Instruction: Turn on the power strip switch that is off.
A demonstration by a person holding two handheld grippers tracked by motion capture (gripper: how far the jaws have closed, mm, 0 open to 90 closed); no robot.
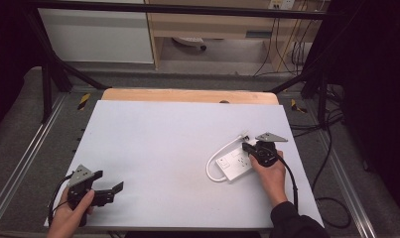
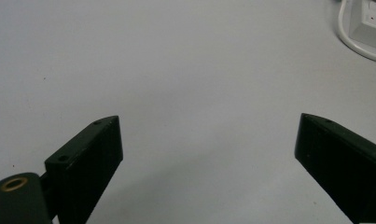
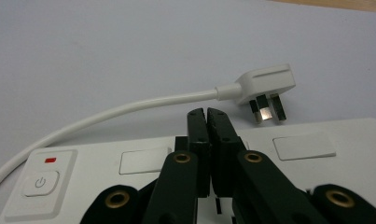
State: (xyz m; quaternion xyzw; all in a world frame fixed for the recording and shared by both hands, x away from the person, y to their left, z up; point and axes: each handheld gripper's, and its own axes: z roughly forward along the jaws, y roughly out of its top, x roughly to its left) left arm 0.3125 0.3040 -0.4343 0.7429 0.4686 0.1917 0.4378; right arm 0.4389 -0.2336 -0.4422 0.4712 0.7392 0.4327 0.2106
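Resting at the near left of the pale grey table top (image 1: 163,144): left gripper (image 1: 113,191), black jaws standing wide apart, nothing between them. Lying at the right, well apart from it: flat white plastic power strip (image 1: 234,163), its white cable (image 3: 111,112) looping round to a white three-pin plug (image 3: 266,86). Hovering over the strip: right gripper (image 3: 207,114), jaws pressed together, clasping nothing.
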